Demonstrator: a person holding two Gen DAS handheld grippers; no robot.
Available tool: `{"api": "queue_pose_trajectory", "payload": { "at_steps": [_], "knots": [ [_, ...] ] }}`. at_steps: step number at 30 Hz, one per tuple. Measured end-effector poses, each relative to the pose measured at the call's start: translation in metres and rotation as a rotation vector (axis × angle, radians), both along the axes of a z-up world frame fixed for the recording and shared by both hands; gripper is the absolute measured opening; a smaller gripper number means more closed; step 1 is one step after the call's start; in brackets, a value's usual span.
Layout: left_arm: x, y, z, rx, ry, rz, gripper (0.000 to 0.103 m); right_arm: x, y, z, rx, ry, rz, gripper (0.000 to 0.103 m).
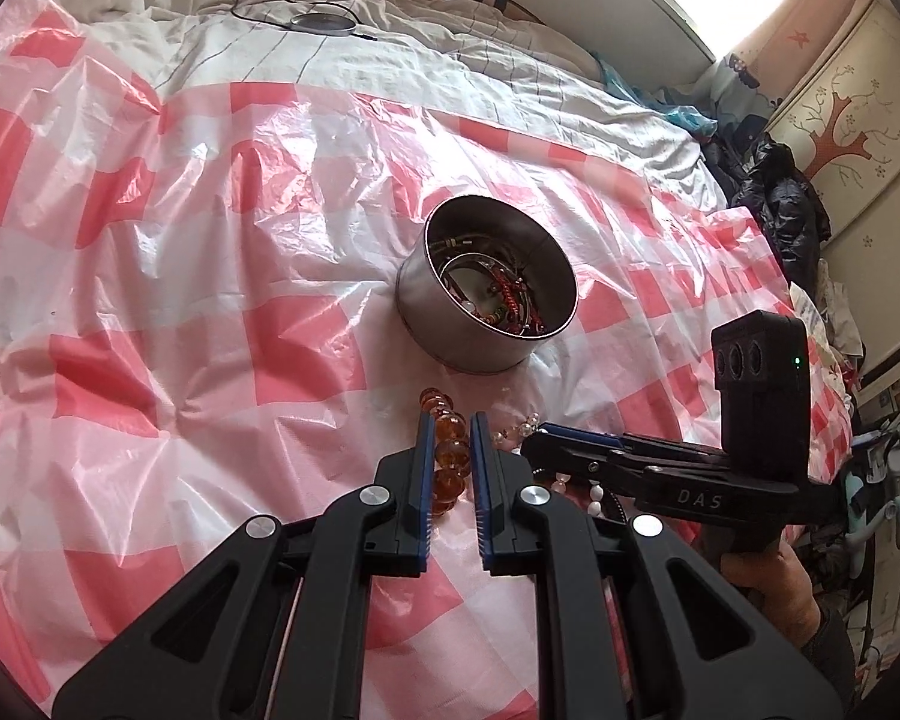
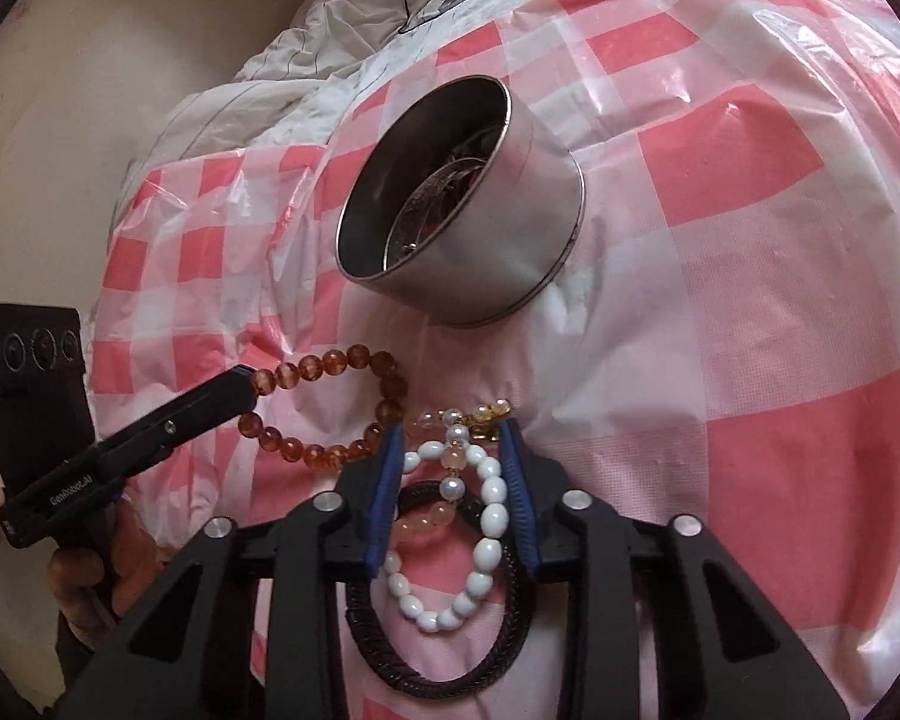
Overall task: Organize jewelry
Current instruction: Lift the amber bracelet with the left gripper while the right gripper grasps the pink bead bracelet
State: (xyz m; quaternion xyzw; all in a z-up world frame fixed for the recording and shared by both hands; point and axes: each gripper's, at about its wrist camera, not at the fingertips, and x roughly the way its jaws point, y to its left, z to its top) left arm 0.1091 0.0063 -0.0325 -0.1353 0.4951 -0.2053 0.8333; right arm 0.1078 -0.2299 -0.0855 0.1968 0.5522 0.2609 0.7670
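- My left tongs (image 1: 450,450) straddle the amber bead bracelet (image 1: 450,456) on the bed's checked plastic sheet (image 1: 210,240), closed down to the beads, not lifted.
- Glassy round beads, slippery; I'd pinch across one bead.
- My right tongs (image 2: 453,480) hang released over the white bead bracelet (image 2: 486,516) and black braided cord (image 2: 390,648).
- Metal tin (image 2: 510,228) just ahead of both tongs.

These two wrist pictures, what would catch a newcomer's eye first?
The round metal tin, already holding jewelry, sits mid-scene on the red-and-white checked plastic sheet. Just before it, the left gripper has its jaws around an amber bead bracelet, while the right gripper straddles a white bead bracelet.
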Motion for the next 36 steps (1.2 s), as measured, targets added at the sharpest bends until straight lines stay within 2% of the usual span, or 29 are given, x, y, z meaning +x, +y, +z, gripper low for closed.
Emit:
{"api": "queue_pose_trajectory", "payload": {
  "at_steps": [1, 5, 8, 9, 11, 14, 17, 18, 19, 20, 21, 23, 24, 25, 29, 36],
  "knots": [
    [0.000, -0.001, 0.000, 0.000, 0.001, 0.000, 0.011, 0.000, 0.000, 0.001, -0.011, -0.009, -0.001, 0.017],
    [0.000, -0.004, -0.001, 0.004, 0.000, -0.004, 0.011, -0.002, -0.004, 0.008, 0.013, -0.044, -0.035, 0.014],
    [0.001, -0.004, 0.000, 0.000, -0.002, 0.000, 0.011, -0.005, -0.013, 0.015, 0.081, -0.074, -0.080, 0.014],
    [0.001, -0.004, 0.000, -0.001, -0.003, 0.001, 0.011, -0.006, -0.018, 0.017, 0.109, -0.083, -0.093, 0.009],
    [0.001, -0.005, 0.000, -0.002, -0.004, -0.002, 0.011, -0.009, -0.027, 0.022, 0.169, -0.099, -0.115, 0.009],
    [0.001, -0.009, 0.000, 0.004, -0.005, -0.010, 0.011, -0.008, -0.032, 0.021, 0.161, -0.080, -0.142, 0.009],
    [0.001, -0.011, 0.000, 0.005, -0.006, -0.015, 0.011, -0.004, -0.025, 0.014, 0.136, -0.026, -0.109, 0.009],
    [0.001, -0.011, 0.000, 0.004, -0.005, -0.015, 0.011, -0.004, -0.023, 0.011, 0.111, -0.007, -0.107, 0.015],
    [0.001, -0.011, 0.000, 0.004, -0.004, -0.015, 0.011, -0.003, -0.020, 0.009, 0.088, 0.003, -0.096, 0.038],
    [0.001, -0.011, 0.000, 0.005, -0.004, -0.015, 0.011, -0.003, -0.016, 0.009, 0.080, -0.003, -0.080, 0.045],
    [0.001, -0.011, 0.000, 0.006, -0.003, -0.015, 0.011, -0.003, -0.013, 0.010, 0.058, -0.019, -0.073, 0.046],
    [0.002, -0.011, -0.001, 0.007, -0.003, -0.013, 0.011, -0.001, -0.007, 0.011, 0.018, -0.041, -0.062, 0.044],
    [0.002, -0.011, 0.000, 0.006, -0.003, -0.011, 0.011, -0.001, -0.005, 0.010, 0.008, -0.041, -0.061, 0.031],
    [0.002, -0.011, -0.001, 0.006, -0.003, -0.011, 0.011, -0.001, -0.003, 0.008, 0.002, -0.037, -0.054, 0.013],
    [0.002, -0.011, -0.001, 0.005, -0.005, -0.009, 0.011, -0.007, 0.002, 0.017, 0.021, -0.088, -0.024, 0.014],
    [0.000, -0.011, 0.006, -0.012, -0.029, -0.002, 0.011, -0.014, -0.039, 0.037, 0.307, -0.161, -0.144, 0.014]
  ]
}}
